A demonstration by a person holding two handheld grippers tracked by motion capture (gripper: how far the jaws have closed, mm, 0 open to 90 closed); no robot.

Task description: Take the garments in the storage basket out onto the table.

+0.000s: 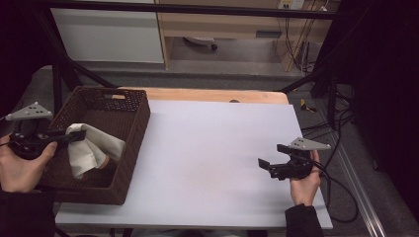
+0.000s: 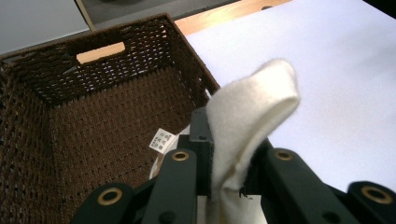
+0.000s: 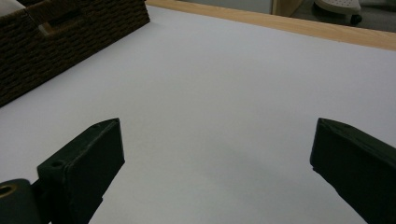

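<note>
My left gripper is clamped on a fold of the cream cloth, and most of that cloth hangs down inside the brown wicker basket at the left end of the desk. In the left gripper view the fold stands up between the jaws, pinched low near its root, with a small printed label dangling beside it. I judge the step in hand to be lifting the cloth out. To do it well I want a straight rise until the lower hem clears the basket rim, before any sideways travel (the weave looks rough enough to catch fabric). The pinch is narrow, so I would go slowly and avoid swinging. My right gripper waits over the bare white surface with its jaws spread wide and nothing between them, ready to take a corner once the cloth is out.
</note>
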